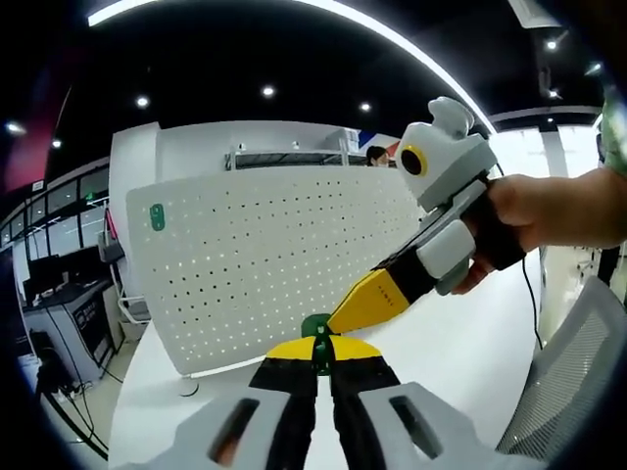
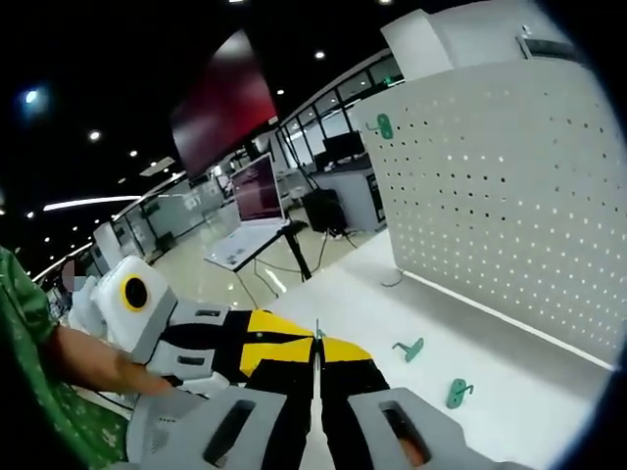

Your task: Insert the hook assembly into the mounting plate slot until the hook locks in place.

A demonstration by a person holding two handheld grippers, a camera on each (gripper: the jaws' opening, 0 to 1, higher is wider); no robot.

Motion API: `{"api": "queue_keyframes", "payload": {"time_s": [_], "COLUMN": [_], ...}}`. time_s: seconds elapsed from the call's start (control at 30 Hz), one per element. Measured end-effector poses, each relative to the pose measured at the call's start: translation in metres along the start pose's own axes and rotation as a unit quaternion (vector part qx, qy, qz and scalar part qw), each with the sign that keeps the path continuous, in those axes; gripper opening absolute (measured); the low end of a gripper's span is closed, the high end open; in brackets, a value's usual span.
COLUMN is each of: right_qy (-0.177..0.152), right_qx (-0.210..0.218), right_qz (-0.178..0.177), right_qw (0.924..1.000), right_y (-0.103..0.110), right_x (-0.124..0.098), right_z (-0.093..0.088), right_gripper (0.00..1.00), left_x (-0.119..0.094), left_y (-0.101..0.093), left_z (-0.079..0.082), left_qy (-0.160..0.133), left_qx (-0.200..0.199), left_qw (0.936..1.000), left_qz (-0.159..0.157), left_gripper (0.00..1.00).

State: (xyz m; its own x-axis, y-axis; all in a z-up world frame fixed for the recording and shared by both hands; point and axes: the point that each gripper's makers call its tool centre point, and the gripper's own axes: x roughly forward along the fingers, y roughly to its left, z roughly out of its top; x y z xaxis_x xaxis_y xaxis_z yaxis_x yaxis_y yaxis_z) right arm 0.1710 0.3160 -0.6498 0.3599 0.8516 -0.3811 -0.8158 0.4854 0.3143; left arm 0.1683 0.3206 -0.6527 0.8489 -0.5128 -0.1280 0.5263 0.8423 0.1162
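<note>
We saw the left gripper point(image 1: 319, 354) clamped on a small green plastic hook point(image 1: 315, 326) before the white perforated mounting plate point(image 1: 274, 264); the right gripper point(image 2: 317, 354) was closed, empty.

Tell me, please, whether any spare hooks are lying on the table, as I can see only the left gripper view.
Observer: Yes. The right gripper view shows two green ones on the white table: a first hook and a second hook, lying apart from each other.
Operator: Thank you. Are they touching the pegboard?
Observer: No. Both lie on bare table in front of the pegboard, clear of its lower edge.
Operator: And is there anything beyond the table's far end?
Observer: An open laptop sits on a stand there, with its screen lit.
</note>
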Motion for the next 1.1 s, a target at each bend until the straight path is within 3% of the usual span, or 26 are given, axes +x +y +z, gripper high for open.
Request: {"api": "queue_keyframes", "payload": {"time_s": [0.33,0.43,0.63,1.1], "right_qy": [-0.008,-0.009,-0.014,-0.038], "right_qx": [-0.023,-0.033,-0.039,-0.054], "right_qz": [-0.006,-0.012,-0.012,-0.011], "right_qw": [0.9997,0.9994,0.9991,0.9977], "right_y": [0.000,-0.002,-0.002,-0.006], "right_x": [-0.002,-0.003,-0.004,-0.020], "right_z": [0.003,0.004,0.006,0.014], "right_gripper": [0.00,0.08,0.10,0.31], "left_x": [0.001,0.002,0.001,0.000], "left_y": [-0.003,-0.003,-0.004,0.002], "left_z": [0.004,0.004,0.004,0.008], "left_qy": [-0.003,-0.003,-0.004,-0.005], "left_qx": [-0.001,-0.004,-0.004,-0.008], "left_qw": [1.0000,1.0000,1.0000,0.9999], "left_qz": [0.000,0.000,0.001,0.007], "left_gripper": [0.03,0.03,0.02,0.02]}}
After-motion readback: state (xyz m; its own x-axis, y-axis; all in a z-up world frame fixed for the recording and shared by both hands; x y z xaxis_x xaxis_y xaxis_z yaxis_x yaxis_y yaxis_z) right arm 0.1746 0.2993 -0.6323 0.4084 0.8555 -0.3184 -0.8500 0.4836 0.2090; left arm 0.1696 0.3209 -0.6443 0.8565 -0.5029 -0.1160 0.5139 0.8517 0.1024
